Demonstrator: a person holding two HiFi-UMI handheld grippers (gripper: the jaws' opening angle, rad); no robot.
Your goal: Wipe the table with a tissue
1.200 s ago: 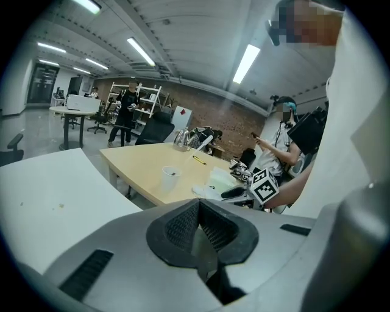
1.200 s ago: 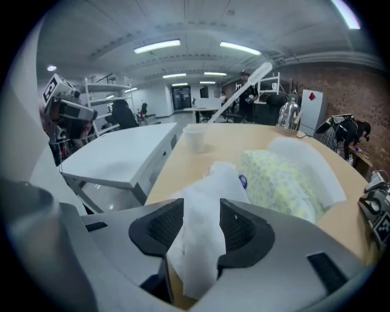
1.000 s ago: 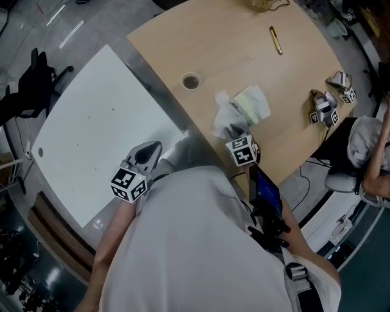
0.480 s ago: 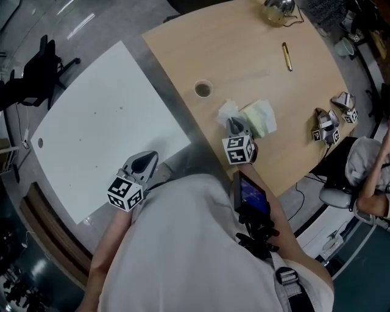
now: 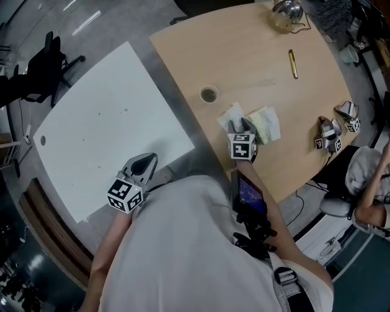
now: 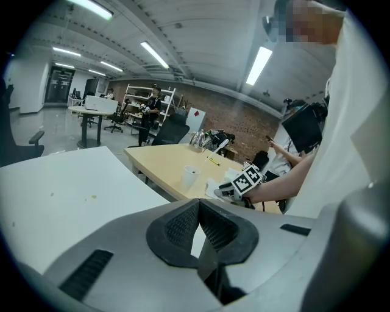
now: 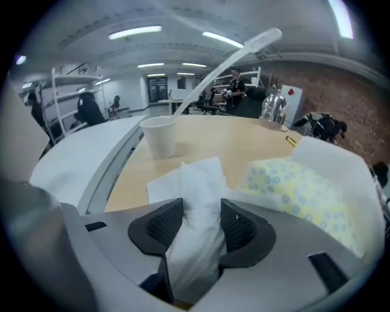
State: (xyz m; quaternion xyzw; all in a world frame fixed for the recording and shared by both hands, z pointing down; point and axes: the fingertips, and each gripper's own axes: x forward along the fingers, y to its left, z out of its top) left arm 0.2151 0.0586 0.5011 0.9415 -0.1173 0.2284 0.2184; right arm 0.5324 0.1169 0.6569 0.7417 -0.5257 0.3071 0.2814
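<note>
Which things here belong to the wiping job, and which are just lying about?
Job: tissue, tissue pack, probably the speckled white table.
Lying about: paper cup, pen, glass teapot, two spare grippers.

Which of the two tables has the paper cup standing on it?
The tan wooden table, at the right in the head view: the paper cup stands near its left edge. The white table beside it has none.

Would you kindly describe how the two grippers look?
The left gripper and right gripper are grey, with black ribbed pads and white cubes bearing black square markers. The right's jaws have just been opening, tissue between them. The shirt is pale.
</note>
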